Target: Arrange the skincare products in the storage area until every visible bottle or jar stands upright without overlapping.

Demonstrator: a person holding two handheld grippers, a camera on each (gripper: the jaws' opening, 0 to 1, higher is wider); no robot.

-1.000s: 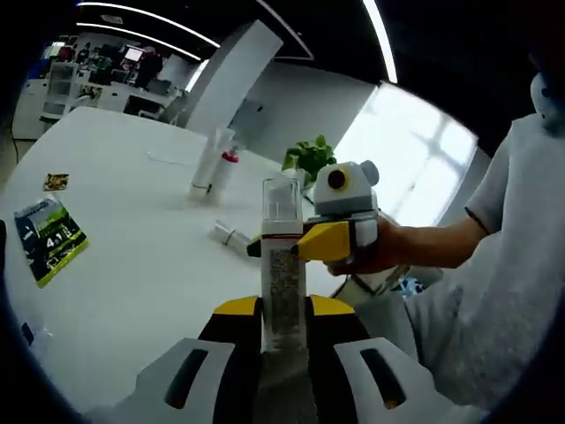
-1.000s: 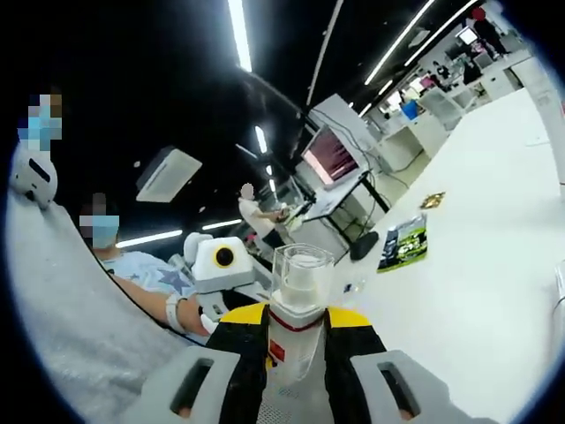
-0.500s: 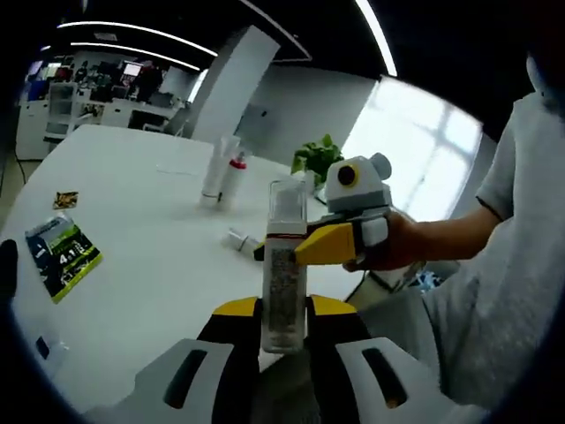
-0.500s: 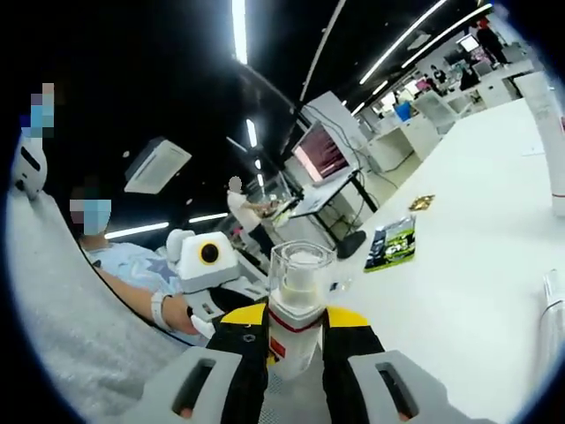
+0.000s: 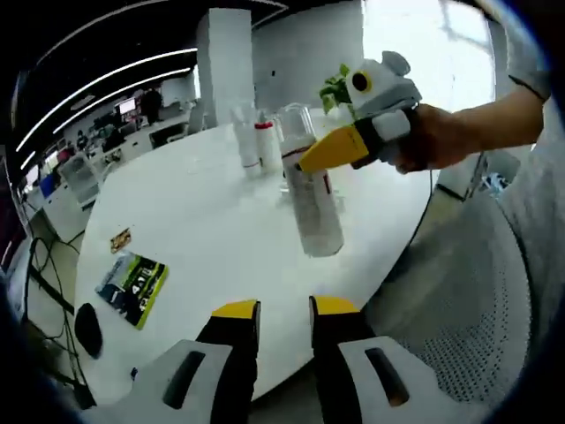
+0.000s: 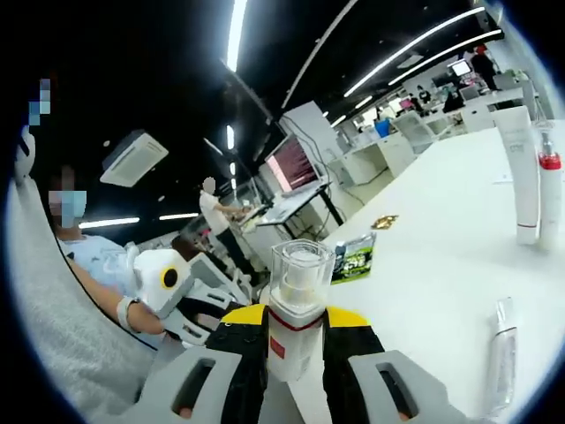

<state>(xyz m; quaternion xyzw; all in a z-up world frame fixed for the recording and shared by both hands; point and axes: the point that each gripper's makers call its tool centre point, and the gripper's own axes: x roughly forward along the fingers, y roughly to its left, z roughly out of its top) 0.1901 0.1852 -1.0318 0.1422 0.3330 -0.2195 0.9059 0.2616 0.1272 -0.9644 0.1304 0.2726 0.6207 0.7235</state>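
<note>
The right gripper (image 6: 295, 353) has its yellow-tipped jaws closed on the body of a clear-capped pump bottle (image 6: 298, 300), which stands upright between them above the white table (image 6: 441, 265). In the left gripper view the right gripper (image 5: 340, 150) holds that bottle (image 5: 311, 190) in the air over the table edge (image 5: 221, 238), a hand (image 5: 433, 137) behind it. The left gripper (image 5: 274, 322) holds nothing, its jaws a narrow gap apart over the table's near edge. Further back a white tube (image 6: 518, 172) and a red-capped bottle (image 6: 549, 199) stand upright just beside each other. A small clear tube (image 6: 500, 353) lies flat on the table. A green packet (image 5: 132, 287) and a small sachet (image 5: 120, 238) lie well apart from them.
</note>
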